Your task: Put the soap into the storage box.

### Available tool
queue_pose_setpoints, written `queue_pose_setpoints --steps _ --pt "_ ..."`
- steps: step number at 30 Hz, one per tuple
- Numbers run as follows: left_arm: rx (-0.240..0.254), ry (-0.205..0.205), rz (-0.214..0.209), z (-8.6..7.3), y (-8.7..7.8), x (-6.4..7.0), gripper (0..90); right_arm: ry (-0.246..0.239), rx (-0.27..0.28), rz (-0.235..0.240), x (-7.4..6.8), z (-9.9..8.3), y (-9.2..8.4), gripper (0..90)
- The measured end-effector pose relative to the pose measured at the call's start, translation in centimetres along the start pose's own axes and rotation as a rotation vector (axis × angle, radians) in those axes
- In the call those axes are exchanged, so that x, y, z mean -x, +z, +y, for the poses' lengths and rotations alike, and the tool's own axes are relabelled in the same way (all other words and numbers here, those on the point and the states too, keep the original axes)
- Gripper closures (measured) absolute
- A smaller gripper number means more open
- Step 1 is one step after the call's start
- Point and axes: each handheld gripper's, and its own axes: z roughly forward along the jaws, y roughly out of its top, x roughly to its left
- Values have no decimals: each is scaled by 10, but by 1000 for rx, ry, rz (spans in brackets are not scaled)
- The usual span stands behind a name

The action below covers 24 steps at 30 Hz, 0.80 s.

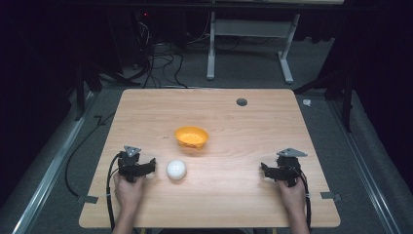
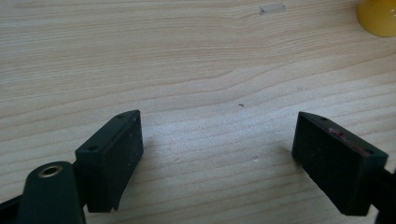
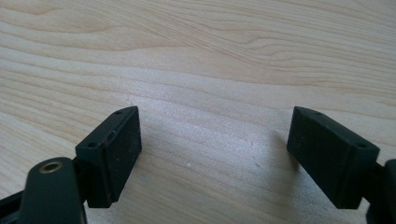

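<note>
An orange bowl (image 1: 191, 137) sits near the middle of the wooden table (image 1: 243, 122); its edge (image 2: 379, 16) shows at the top right of the left gripper view. A white ball (image 1: 176, 169) lies just in front of the bowl, a little to its left. My left gripper (image 1: 151, 166) rests on the table to the left of the ball, a short gap away, jaws open with bare wood between them (image 2: 217, 154). My right gripper (image 1: 264, 170) sits near the table's right side, jaws open over bare wood (image 3: 215, 151).
A small dark round grommet (image 1: 241, 102) is set in the table near its far edge. A strip of clear tape (image 2: 272, 8) lies on the wood. Cables and a white desk frame (image 1: 253, 44) stand on the floor beyond the table.
</note>
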Motion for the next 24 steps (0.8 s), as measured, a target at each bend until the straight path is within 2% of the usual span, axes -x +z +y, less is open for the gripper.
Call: queue_pose_setpoints --steps 24 --pt "2 4 -13 -1 -1 1 181 1 0 0 0 0 0 186"
